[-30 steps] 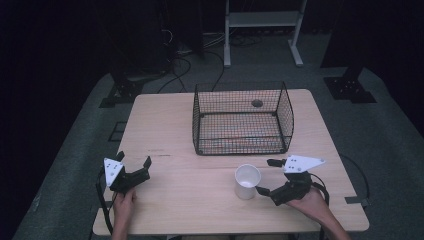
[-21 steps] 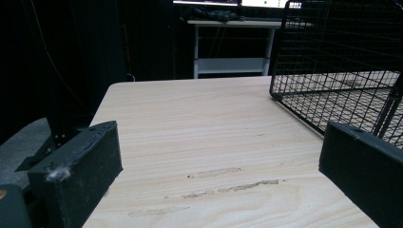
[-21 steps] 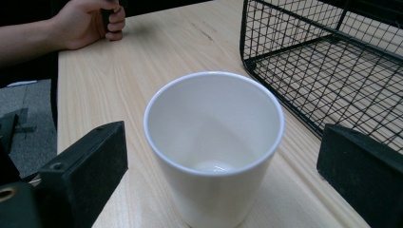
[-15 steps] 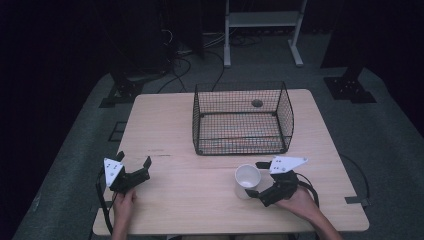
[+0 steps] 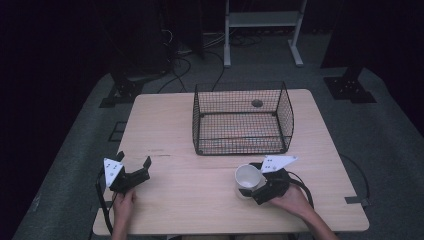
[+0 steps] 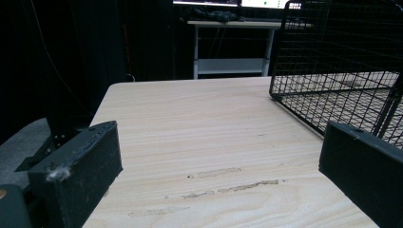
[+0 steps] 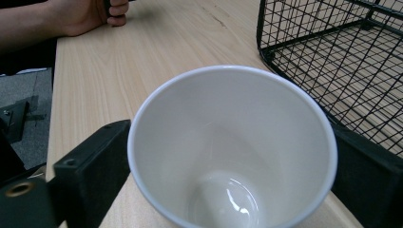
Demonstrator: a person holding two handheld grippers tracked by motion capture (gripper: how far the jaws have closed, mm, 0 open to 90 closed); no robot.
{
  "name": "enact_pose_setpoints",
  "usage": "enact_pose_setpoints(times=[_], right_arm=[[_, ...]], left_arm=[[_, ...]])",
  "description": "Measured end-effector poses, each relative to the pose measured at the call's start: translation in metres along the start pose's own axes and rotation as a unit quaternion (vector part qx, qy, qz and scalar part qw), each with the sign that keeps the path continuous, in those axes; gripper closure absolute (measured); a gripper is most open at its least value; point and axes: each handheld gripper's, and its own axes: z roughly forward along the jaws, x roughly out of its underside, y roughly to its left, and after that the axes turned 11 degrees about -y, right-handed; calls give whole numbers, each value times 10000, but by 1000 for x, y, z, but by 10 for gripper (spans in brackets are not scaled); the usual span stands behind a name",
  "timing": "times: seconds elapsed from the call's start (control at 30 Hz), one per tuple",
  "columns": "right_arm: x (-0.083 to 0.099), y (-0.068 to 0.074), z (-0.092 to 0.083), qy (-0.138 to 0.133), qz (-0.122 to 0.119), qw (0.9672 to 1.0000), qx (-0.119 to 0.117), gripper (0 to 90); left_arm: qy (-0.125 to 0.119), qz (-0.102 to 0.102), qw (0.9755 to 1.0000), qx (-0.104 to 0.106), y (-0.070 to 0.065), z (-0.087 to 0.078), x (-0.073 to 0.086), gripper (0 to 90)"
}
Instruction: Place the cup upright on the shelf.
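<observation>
1. The mug [image 7: 233,147] is plain white, glossy inside, empty, with a little highlight at the bottom. It stands upright on the wooden table [image 5: 200,200], toward the person's right, just in front of the black wire basket [image 5: 242,120] but not touching it.
2. The right gripper [image 5: 252,187] has the mug between its jaws. In the right gripper view both black jaws sit right up against the mug's sides, and they've just been closing in on it, so I'd call it gripped.
3. The left gripper [image 5: 134,167] is parked near the table's left front corner, jaws wide apart with only bare tabletop between them.
4. Hard to make out: the mug's handle, if there is one, is out of sight. The mug's lower edge is cut off in the right gripper view, and from the high view the gripper covers part of it.
5. Something small and dark [image 5: 257,103] lies behind the basket's mesh; can't tell what.
</observation>
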Motion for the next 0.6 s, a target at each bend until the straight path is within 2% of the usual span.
enact_pose_setpoints(times=[0.23,0.43,0.5,0.6], right_arm=[[0,-5,0,-11,154,9998,-110,170],[-2,-5,-3,-25,112,9999,-77,187],[-4,-9,-6,-103,259,9994,-189,189],[-10,-14,-11,-106,293,9993,-207,188]], left_arm=[[-6,-2,10000,-1,0,0,0,0],[-8,-1,10000,-3,0,0,0,0],[-6,7,10000,5,0,0,0,0],[-6,7,10000,3,0,0,0,0]])
